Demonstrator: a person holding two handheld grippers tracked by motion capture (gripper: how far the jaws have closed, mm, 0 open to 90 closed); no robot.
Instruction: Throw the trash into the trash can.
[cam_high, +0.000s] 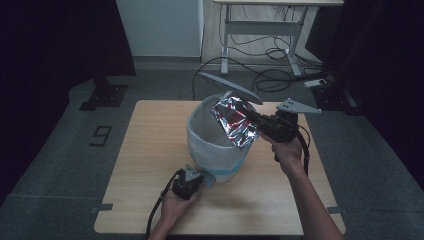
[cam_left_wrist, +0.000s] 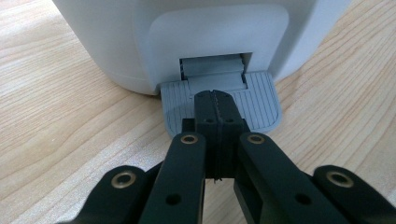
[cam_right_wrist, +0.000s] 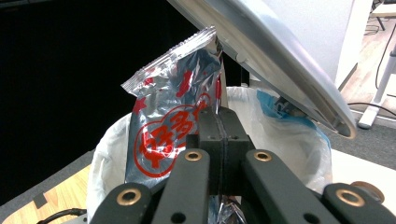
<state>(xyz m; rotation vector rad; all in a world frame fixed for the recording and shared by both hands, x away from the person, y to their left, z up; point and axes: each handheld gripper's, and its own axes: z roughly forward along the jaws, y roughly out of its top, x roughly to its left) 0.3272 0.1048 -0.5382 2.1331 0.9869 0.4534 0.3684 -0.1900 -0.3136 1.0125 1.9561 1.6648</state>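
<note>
A crinkled silver foil packet (cam_high: 234, 122) printed in red, with a serrated top edge, hangs tilted above the open mouth of the white bin (cam_high: 207, 150), pinched between the closed jaws of the right gripper (cam_high: 250, 116). The bin is round, lined with a thin white bag, its smooth grey lid (cam_high: 230, 87) raised just beyond the packet. The left gripper (cam_left_wrist: 213, 100), jaws closed on nothing, presses its tips on the ribbed grey pedal (cam_left_wrist: 261, 100) at the bin's base, with bare wooden table (cam_high: 150, 165) around.

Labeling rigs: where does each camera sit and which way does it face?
High view: above the person's side, facing forward and down on the table; both forearms, left gripper, right gripper.
Left gripper view: on that gripper, facing the bin's pedal; shut jaws.
Right gripper view: on that gripper, facing the foil snack bag over the pedal bin; shut jaws.
Shared: the bin.
</note>
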